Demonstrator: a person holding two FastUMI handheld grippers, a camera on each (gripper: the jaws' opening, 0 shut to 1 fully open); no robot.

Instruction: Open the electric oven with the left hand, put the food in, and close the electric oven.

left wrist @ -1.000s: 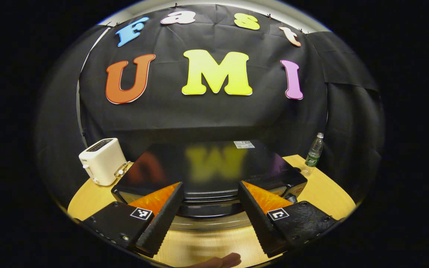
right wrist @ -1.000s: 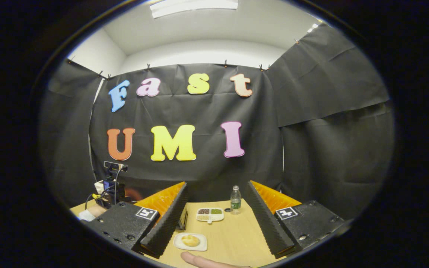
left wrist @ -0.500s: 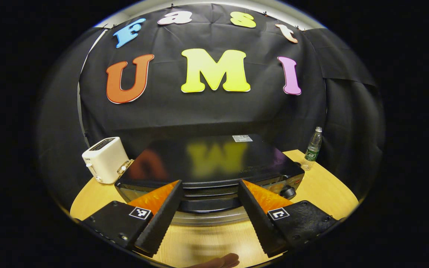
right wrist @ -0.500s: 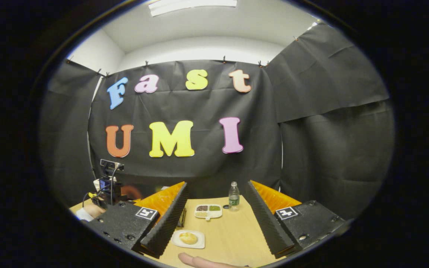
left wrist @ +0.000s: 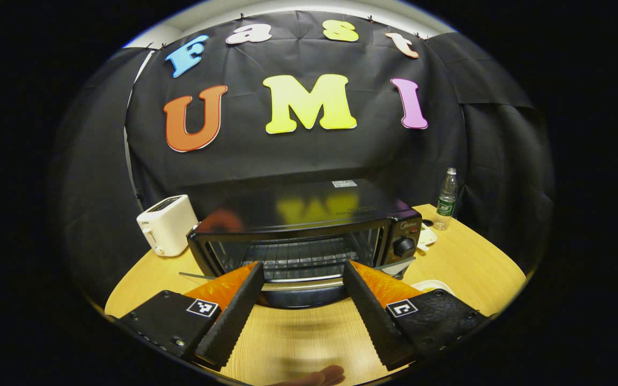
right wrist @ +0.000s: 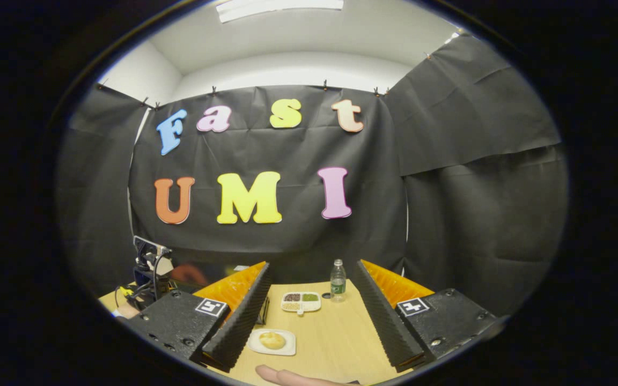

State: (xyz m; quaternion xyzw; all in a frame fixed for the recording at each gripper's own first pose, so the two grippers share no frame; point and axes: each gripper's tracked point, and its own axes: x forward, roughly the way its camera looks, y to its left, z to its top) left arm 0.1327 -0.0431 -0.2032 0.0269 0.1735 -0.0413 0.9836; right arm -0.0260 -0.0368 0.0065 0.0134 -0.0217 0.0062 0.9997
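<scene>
The left claw point(left wrist: 302, 292) is gaping wide before the electric oven point(left wrist: 303, 236) sitting on the tabletop point(left wrist: 464, 265), its logo too small to read. The right claw point(right wrist: 311, 311) is hanging wide above the food point(right wrist: 272, 340).

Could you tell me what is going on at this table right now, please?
A person holds a gripper in each hand. The oven door is down and open, with the open left gripper just in front of it. The right gripper, also open, hovers over the plate with a bread roll, not yet picked up.
</scene>
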